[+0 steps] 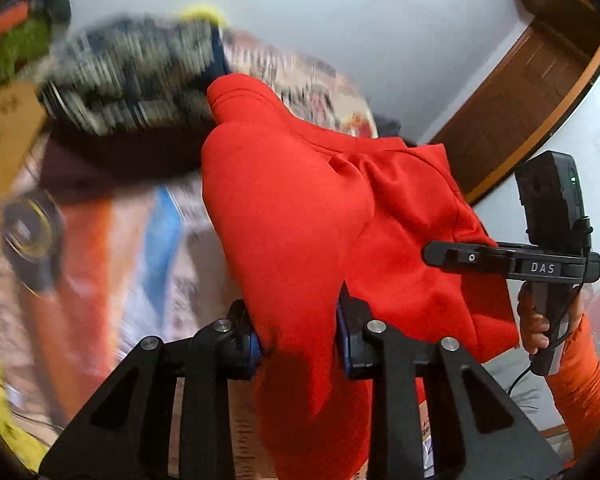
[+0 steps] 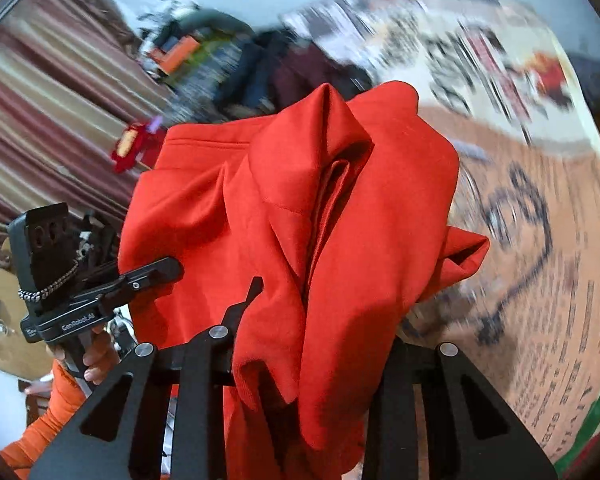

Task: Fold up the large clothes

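Note:
A bright red garment (image 1: 300, 200) hangs bunched in the air between both grippers. In the left wrist view my left gripper (image 1: 298, 340) is shut on a thick fold of it, with the blue pads (image 1: 252, 346) pressing the cloth from both sides. My right gripper (image 1: 444, 254) grips the garment's far edge at the right, held by a hand in an orange sleeve (image 1: 580, 384). In the right wrist view the red garment (image 2: 340, 220) drapes over my right gripper (image 2: 312, 320) and hides most of its fingers; the cloth is pinched between them. My left gripper (image 2: 160, 270) holds the left edge.
Below lies a blurred printed bedspread (image 2: 540, 280) with orange and white areas. A heap of dark and patterned clothes (image 1: 132, 80) sits at the far side. A brown wooden door (image 1: 520, 92) stands at the right, and a striped curtain (image 2: 40, 120) hangs at the left.

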`<state>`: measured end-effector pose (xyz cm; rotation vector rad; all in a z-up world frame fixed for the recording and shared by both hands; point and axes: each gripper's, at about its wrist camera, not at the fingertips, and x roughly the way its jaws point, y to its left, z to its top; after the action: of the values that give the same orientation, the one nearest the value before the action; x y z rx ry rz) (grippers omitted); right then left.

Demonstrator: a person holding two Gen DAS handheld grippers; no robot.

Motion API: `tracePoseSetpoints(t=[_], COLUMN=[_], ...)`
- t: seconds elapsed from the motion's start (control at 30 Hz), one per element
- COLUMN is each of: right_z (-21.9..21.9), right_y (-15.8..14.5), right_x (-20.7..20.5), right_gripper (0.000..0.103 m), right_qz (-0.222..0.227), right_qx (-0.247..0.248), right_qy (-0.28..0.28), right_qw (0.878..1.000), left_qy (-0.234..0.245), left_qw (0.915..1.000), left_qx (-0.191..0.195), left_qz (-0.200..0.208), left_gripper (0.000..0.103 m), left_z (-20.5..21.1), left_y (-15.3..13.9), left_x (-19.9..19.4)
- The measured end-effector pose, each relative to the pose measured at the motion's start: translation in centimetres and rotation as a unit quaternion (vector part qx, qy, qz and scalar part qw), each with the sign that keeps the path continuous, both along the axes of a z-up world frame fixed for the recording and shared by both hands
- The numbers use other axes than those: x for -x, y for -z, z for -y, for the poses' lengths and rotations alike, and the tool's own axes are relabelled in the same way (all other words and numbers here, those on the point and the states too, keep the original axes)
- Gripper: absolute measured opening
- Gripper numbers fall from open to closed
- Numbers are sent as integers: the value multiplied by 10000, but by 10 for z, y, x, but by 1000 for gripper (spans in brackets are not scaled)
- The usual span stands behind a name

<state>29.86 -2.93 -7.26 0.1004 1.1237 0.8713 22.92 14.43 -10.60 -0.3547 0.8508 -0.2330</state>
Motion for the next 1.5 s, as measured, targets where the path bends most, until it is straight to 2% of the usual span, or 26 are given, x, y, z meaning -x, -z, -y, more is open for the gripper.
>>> tracePoseSetpoints(t=[0.13,0.3,0.4,0.5,0.67,0.73,0.83,0.9,0.97,1.0,1.07,1.1,1.17,1.23,1.33,1.5], right_z=[-25,-75,-102,-124,-161,-170,-187,-198,-203,-206,-203,-203,-199,-191,-170,-134], right_y=[-45,-91,-111,-120,-113,-104,-76,-52,-27,-18,-3,-6,-16,-28,-43,-38], right_x=[-5,-23,-47,-69,-97,-114,-153,-176,-193,-202,-208,-209,-205,-202,-187,-165], right_gripper=[27,27,27,27,27,27,27,28,30,33,41,49,57,64,74,76], right_qz=[493,1065,1208,1279,1417,1313,978,707,367,264,237,299,596,790,1042,1115], right_qx=[-406,-783,-969,-1036,-870,-838,-665,-440,-231,-142,-36,25,399,587,678,1108], right_qy=[-80,-221,-224,-279,-255,-172,55,251,384,403,351,294,122,207,367,435], right_qw=[9979,9910,9877,9860,9857,9876,9930,9962,9983,9987,9991,9991,9974,9949,9916,9866], left_qy=[-174,-412,-458,-552,-718,-753,-801,-745,-789,-833,-885,-859,-790,-773,-978,-1240], left_qw=[9987,9939,9904,9903,9913,9923,9946,9962,9944,9929,9918,9924,9931,9927,9911,9875], left_qx=[-55,-368,-510,-379,-226,-184,-132,-337,-694,-854,-922,-885,-863,-929,-893,-963], left_qz=[477,956,1203,1216,1079,961,651,309,68,1,17,19,9,-47,-124,-166], left_gripper=[28,28,29,29,29,29,30,31,37,43,53,59,69,82,83,83], left_z=[-40,-91,-120,-154,-197,-215,-232,-238,-237,-236,-237,-239,-241,-241,-244,-240], left_y=[-52,-115,-142,-152,-139,-126,-95,-68,-45,-35,-27,-25,-26,-27,-27,-36], left_x=[5,-12,-29,-54,-109,-137,-173,-201,-216,-221,-221,-220,-215,-208,-195,-149])
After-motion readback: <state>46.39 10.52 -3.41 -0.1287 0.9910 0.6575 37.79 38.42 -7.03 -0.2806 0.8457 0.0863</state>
